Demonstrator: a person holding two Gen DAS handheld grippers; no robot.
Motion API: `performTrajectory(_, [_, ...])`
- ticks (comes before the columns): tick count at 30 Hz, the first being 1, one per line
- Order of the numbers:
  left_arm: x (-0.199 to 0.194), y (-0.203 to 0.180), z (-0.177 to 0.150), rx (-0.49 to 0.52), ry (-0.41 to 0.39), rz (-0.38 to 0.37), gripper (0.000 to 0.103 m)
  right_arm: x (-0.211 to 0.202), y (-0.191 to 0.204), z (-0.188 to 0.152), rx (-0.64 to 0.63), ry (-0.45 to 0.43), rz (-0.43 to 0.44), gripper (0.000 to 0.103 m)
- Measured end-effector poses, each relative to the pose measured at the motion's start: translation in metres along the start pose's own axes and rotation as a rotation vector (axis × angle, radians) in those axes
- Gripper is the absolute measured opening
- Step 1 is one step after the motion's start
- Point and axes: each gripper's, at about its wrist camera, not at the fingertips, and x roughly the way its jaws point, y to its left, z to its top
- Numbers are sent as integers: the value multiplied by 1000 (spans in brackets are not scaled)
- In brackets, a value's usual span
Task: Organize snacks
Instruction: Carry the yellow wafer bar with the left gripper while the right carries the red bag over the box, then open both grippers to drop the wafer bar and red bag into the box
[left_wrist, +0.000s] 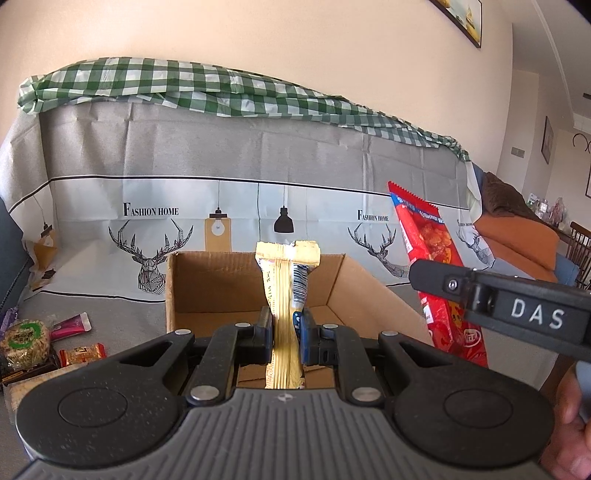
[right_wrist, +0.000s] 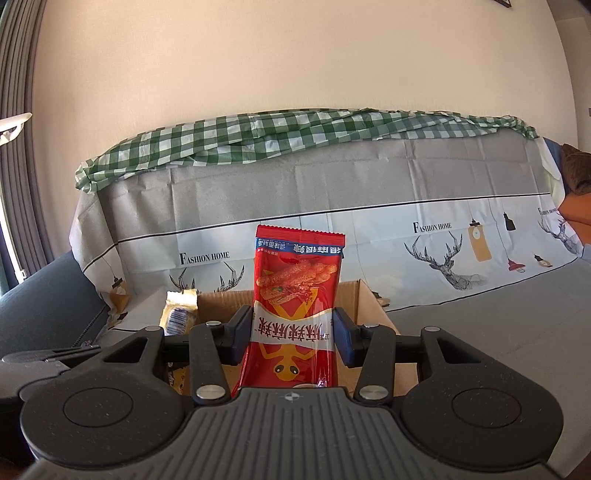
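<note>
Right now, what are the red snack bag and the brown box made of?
The red snack bag looks like thin glossy plastic film: it shines, wrinkles, and has a zigzag sealed top edge. The brown box looks like matte corrugated cardboard: dull brown walls with faint ribbing on the inside.

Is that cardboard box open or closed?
Open. The cardboard box has no lid over it; its brown inner walls and part of its floor show in the left wrist view. Whether it holds anything cannot be told.
</note>
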Motion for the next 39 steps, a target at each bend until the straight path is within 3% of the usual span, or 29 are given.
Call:
performTrajectory(21, [1,2,0,-14,12,-12,15,-10,3,7,-14,-21,-1,49])
performTrajectory(24, [6,3,-1,-24,53,-29,23,-9,5,5,-28,-7,-6,55])
performTrajectory(26, [5,3,0,-18,41,-23,26,-9,5,6,-26,-13,-19,73])
performTrajectory(39, [-21,26,-3,48,-9,38,27,-10,24,-1,-6,-6,11,74])
